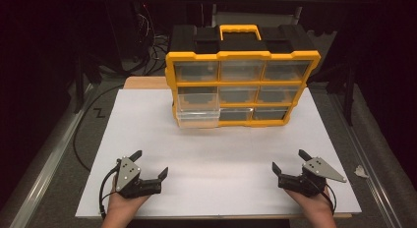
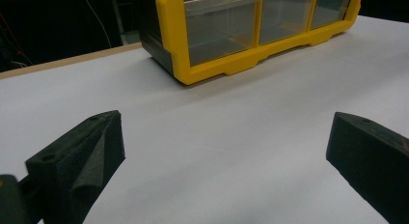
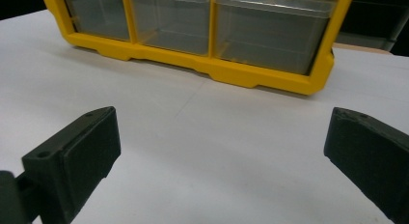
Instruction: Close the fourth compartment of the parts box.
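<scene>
High view: the left gripper (image 1: 150, 162) rests near the front left corner of the tabletop (image 1: 147, 125), its black jaws spread wide with nothing between them; the right gripper (image 1: 290, 161) sits near the front right corner, jaws likewise wide apart and empty. Each is held in a hand coming in from the front edge.

Straight ahead of both, toward the back edge and well apart from them, stands the yellow organizer (image 1: 241, 85), its long axis running left to right. It is a hard plastic frame, black at the back, with a yellow carry handle on top and three rows of clear, boxy drawers. The bottom-left drawer (image 1: 198, 117) juts forward out of the frame, so it looks to be the thing in hand. It lies nearer the left gripper, forward and slightly to that gripper's right.

The tabletop is matte white and smooth, the jaw pads dull black with a foam-like look.
</scene>
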{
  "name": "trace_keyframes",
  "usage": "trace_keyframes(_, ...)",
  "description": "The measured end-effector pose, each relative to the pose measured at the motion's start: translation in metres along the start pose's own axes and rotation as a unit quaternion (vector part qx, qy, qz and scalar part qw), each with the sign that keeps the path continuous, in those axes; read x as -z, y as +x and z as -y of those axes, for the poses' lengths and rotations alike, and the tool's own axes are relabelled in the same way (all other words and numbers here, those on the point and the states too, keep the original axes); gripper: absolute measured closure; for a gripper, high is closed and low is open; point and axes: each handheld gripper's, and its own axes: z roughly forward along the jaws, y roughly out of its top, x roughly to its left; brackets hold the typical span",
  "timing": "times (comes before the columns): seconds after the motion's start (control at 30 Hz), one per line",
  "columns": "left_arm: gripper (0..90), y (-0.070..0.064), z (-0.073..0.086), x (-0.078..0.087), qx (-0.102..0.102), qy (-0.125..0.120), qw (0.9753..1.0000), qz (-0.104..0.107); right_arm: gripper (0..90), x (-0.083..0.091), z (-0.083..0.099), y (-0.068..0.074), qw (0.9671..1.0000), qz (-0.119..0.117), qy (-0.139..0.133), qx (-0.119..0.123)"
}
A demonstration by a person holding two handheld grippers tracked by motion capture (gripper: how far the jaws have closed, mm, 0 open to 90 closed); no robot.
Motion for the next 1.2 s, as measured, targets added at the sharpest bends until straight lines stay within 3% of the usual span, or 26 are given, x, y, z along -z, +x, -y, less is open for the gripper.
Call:
trace_keyframes(0.37, 0.6, 0.0026, 0.0002, 0.0008, 0.005, -0.006, 1.0, 0.002, 0.8, -0.002, 0.0031, -0.0053, 1.0, -0.001, 0.004, -0.004)
trace_keyframes(0.67, 0.7, 0.0066, 0.001, 0.0007, 0.021, -0.01, 0.9997, 0.01, 0.8, -0.0026, 0.0033, -0.0051, 1.0, -0.004, 0.004, -0.006)
trace_keyframes(0.97, 10.0, 0.007, 0.0007, 0.0017, 0.024, -0.004, 0.9996, 0.016, 0.8, -0.0025, 0.0031, -0.0046, 1.0, -0.006, 0.003, -0.006)
trace_keyframes(1.2, 16.4, 0.0074, 0.0006, 0.0042, 0.024, -0.008, 0.9997, 0.005, 0.8, -0.0026, 0.0031, -0.0049, 1.0, -0.006, 0.003, -0.007)
